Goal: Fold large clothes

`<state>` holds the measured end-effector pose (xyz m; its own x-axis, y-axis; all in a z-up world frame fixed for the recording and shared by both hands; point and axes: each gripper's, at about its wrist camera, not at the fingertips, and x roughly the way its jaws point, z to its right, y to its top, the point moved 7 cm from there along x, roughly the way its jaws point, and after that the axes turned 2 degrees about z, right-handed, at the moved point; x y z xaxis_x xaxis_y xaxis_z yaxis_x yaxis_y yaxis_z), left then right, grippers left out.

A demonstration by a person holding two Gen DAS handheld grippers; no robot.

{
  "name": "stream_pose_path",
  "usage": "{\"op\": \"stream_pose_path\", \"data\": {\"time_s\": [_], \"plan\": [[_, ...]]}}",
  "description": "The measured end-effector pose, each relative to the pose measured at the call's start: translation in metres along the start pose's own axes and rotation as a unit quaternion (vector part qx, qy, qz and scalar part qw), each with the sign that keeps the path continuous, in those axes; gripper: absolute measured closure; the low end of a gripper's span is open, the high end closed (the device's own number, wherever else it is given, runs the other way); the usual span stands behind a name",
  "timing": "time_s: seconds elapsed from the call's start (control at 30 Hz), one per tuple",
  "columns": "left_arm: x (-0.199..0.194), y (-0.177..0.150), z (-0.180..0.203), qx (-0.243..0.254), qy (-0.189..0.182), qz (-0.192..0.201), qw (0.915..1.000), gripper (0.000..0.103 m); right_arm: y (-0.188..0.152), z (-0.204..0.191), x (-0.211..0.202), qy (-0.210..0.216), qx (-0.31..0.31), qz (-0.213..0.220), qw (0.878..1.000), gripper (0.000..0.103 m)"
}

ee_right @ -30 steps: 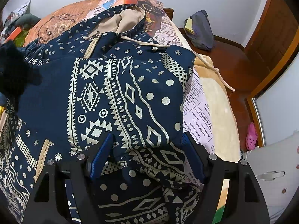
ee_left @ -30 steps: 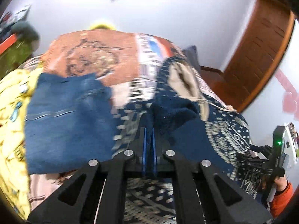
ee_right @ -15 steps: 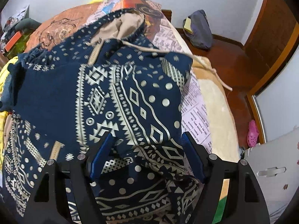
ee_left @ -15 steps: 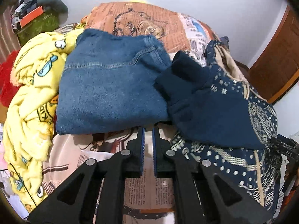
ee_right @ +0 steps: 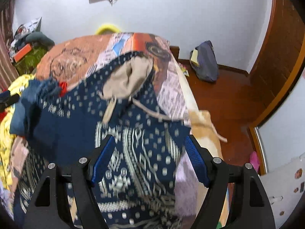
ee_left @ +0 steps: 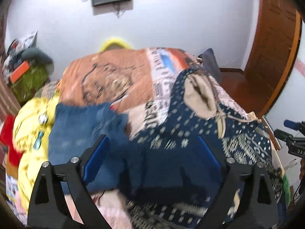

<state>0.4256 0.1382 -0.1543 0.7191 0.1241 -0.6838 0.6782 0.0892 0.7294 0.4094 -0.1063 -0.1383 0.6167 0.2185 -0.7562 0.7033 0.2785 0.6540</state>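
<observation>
Bedroom bed (ee_left: 118, 76), navy patterned hoodie (ee_right: 133, 148) partly folded.
Sleeve lies across its body; hood unfolded; left gripper (ee_left: 152, 152) and right gripper (ee_right: 150, 156) fingers spread, holding nothing.

Navy hoodie (ee_right: 137, 152) with cream geometric print; faded blue jeans (ee_left: 76, 133)

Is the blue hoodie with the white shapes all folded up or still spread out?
Partly folded. One plain dark sleeve lies across the hoodie, but its body and hood lie open on the bed.
</observation>
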Motion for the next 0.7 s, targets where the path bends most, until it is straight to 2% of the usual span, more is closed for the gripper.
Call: {"op": "stream_pose_path", "data": {"time_s": [0.2,0.4,0.5,0.7], "plan": [[0.053,0.025,0.042,0.024,-0.039,-0.037,0.9983,0.006,0.036,0.008,0.036,0.027,0.025,-0.007,0.999,0.030],[0.125,0.045,0.064,0.035,-0.038,-0.075,0.9958,0.006,0.058,0.009,0.102,0.042,0.045,-0.048,0.997,0.030],[0.161,0.051,0.072,0.022,-0.056,-0.100,0.9932,0.006,0.064,0.007,0.137,0.050,0.057,-0.072,0.995,0.031],[0.232,0.049,0.061,-0.001,-0.027,-0.150,0.9883,0.006,0.067,0.001,0.203,0.076,0.084,-0.124,0.986,0.031]]}}
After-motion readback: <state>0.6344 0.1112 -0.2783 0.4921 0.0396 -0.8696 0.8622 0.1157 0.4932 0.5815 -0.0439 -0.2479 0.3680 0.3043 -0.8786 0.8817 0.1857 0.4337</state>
